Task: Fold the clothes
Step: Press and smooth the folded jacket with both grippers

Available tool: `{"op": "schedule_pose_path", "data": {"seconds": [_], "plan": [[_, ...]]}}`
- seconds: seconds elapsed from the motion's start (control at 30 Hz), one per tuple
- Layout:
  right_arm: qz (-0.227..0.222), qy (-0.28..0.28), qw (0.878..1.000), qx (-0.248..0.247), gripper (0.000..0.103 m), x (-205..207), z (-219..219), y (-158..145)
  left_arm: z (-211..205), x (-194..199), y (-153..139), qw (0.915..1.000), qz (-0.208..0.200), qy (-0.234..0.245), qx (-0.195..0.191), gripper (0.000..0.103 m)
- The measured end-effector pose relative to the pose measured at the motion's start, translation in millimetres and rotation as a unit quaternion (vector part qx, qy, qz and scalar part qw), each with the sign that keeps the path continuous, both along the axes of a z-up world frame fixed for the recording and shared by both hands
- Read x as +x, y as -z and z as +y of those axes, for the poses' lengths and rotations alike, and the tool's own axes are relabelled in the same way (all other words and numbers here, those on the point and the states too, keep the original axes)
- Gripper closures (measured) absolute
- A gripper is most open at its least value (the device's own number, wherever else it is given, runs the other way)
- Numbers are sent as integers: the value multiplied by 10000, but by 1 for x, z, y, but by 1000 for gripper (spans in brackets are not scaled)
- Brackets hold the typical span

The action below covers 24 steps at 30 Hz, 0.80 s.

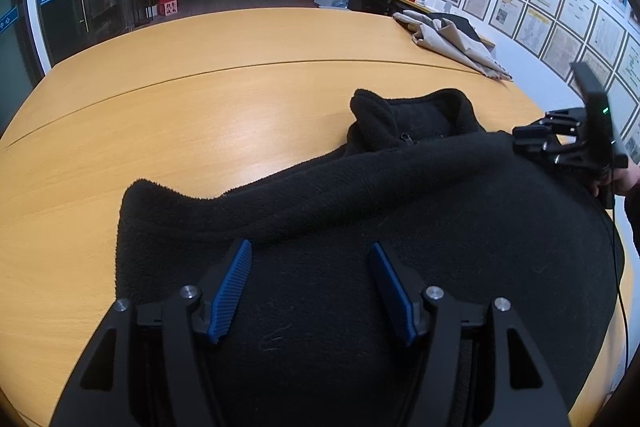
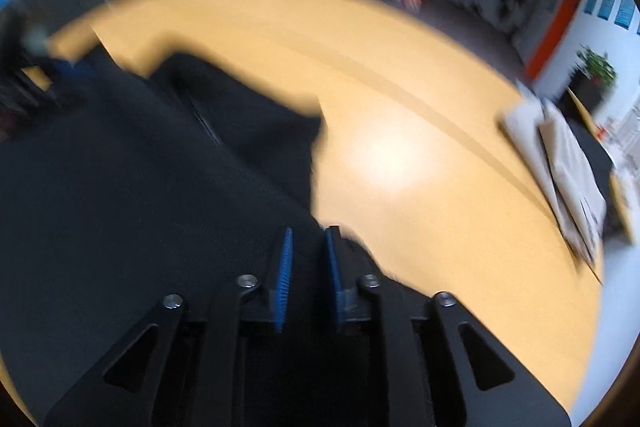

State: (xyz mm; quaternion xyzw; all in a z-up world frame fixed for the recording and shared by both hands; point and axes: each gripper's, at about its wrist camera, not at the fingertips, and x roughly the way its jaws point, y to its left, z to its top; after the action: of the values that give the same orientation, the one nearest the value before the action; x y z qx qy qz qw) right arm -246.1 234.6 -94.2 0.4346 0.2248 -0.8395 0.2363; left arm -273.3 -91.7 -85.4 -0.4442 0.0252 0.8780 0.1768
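A black fleece jacket lies on the wooden table, its collar pointing away and one sleeve folded across the body. My left gripper hovers over the jacket's near part, open, with nothing between its blue pads. The right gripper stands at the jacket's far right edge, in a person's hand. In the blurred right wrist view, my right gripper is over the jacket at its edge. Its pads are a narrow gap apart, with dark cloth showing in the gap.
A beige and black garment lies at the table's far right corner, also seen as a pale heap. Bare tabletop stretches beyond and left of the jacket. A wall with framed notices runs on the right.
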Motion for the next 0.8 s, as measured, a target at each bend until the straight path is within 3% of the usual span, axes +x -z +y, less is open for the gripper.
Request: {"op": "schedule_pose_path", "data": {"seconds": [0.03, 0.1, 0.17, 0.27, 0.33, 0.4, 0.5, 0.57, 0.63, 0.67, 0.8], "plan": [[-14, 94, 9999, 48, 69, -1, 3, 5, 0, 0, 0, 10000, 3, 18, -33, 37], [84, 321, 9989, -325, 58, 2, 19, -6, 1, 0, 0, 9999, 10, 53, -98, 37], [237, 599, 9969, -461, 57, 3, 36, -17, 1, 1, -2, 9999, 50, 46, -154, 37], [506, 1018, 9935, 0, 57, 7, 54, -26, -1, 4, -11, 9998, 180, 29, -96, 37], [507, 953, 9939, -203, 57, 16, 59, -35, 3, 10, -22, 9992, 324, 227, 100, 37], [375, 624, 9945, -749, 56, 27, 53, -44, 12, 17, -31, 9974, 472, 500, 215, 34], [49, 266, 9969, -740, 53, 27, 26, -33, 33, 14, -18, 9957, 475, 651, -449, 25], [-332, 582, 9969, -409, 50, 12, 23, -5, 38, 1, 9, 9935, 49, 665, -925, 22], [-647, 1166, 9901, -442, 48, -4, 40, 16, 33, -5, 13, 9943, -24, 675, -830, 20], [-626, 1432, 9860, -576, 47, -7, 50, 15, 30, -6, 12, 9944, -49, 618, -851, 20], [18, 2339, 9721, -172, 46, -6, 73, -6, 28, -4, -2, 9953, 133, 555, -776, 21]]}}
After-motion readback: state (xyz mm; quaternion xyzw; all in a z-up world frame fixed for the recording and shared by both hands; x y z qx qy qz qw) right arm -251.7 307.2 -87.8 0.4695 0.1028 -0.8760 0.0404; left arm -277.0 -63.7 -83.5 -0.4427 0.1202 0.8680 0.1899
